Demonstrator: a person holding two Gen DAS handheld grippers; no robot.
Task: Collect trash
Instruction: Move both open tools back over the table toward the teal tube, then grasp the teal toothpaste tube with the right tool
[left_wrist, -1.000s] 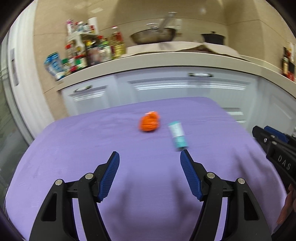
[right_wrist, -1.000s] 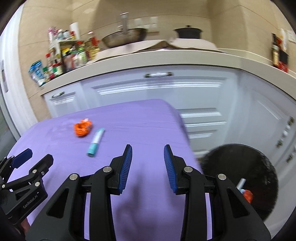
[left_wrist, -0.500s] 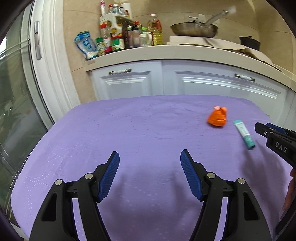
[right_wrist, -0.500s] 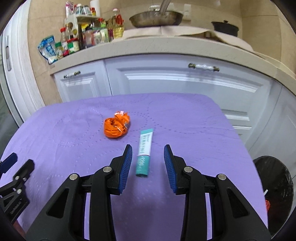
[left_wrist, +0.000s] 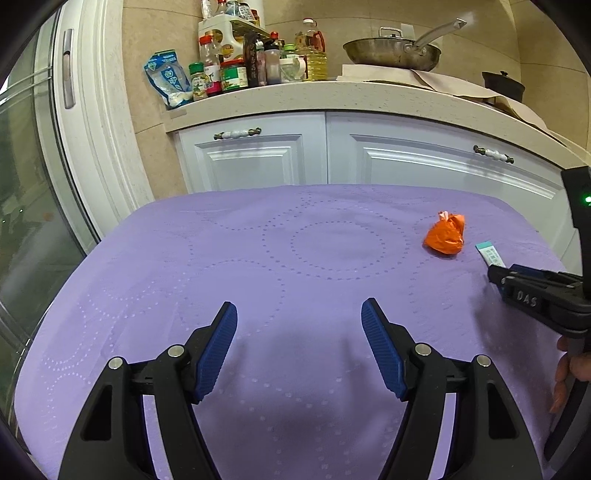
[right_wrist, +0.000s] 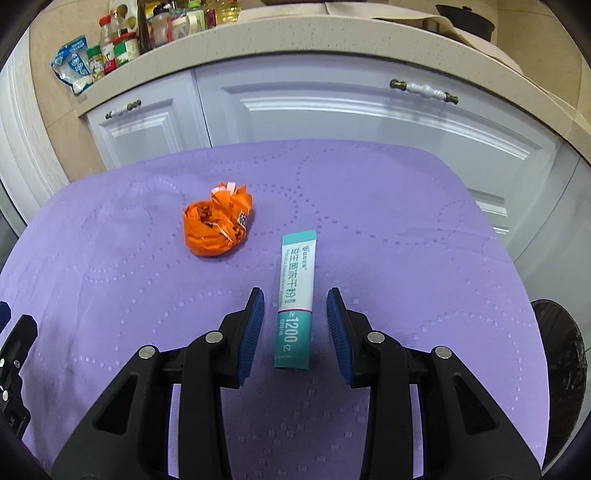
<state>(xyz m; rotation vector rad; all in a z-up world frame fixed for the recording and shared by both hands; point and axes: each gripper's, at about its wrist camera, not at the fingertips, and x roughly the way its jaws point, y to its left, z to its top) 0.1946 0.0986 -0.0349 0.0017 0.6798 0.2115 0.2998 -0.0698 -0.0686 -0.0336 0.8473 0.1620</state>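
Counts on and around the purple table

One table; on it one orange wrapper and one teal sachet. Two grippers: left, right. One black bin beside the table. On the counter: one pan, one black pot, one blue bag. Two cabinet handles.

Black left gripper and right gripper, ribbed blue pads, silver screws, "DAS" marking
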